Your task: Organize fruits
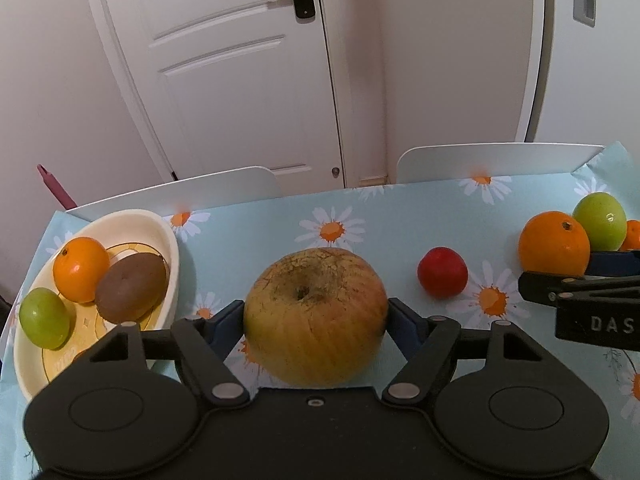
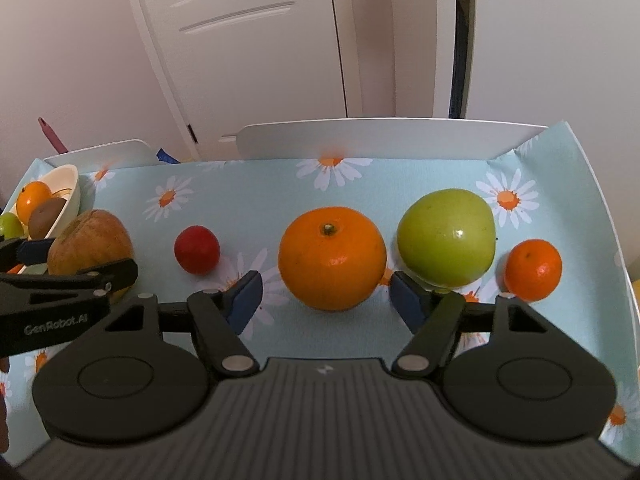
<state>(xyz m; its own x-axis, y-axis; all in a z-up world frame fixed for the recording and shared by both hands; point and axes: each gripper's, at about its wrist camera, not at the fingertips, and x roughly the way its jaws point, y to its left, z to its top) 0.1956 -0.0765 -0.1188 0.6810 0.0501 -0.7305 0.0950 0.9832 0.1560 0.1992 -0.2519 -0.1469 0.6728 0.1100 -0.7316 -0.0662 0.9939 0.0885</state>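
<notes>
My left gripper [image 1: 316, 316] is shut on a big yellow-brown apple [image 1: 316, 316], both blue pads against its sides, just above the daisy tablecloth. It also shows in the right wrist view [image 2: 90, 244]. To its left a cream bowl [image 1: 170, 240] holds an orange [image 1: 80, 268], a kiwi [image 1: 130, 292] and a small green fruit [image 1: 44, 318]. My right gripper [image 2: 326, 300] is open, its fingers either side of a large orange [image 2: 332, 258] without touching it. A green apple [image 2: 446, 236], a small mandarin [image 2: 532, 270] and a small red fruit [image 2: 197, 249] lie on the cloth.
The table [image 2: 260, 204] has a raised white rim at the back and right. Two white chair backs [image 1: 492, 160] stand behind it, with a white door [image 1: 240, 72] beyond. A pink handle [image 1: 56, 186] sticks up at far left.
</notes>
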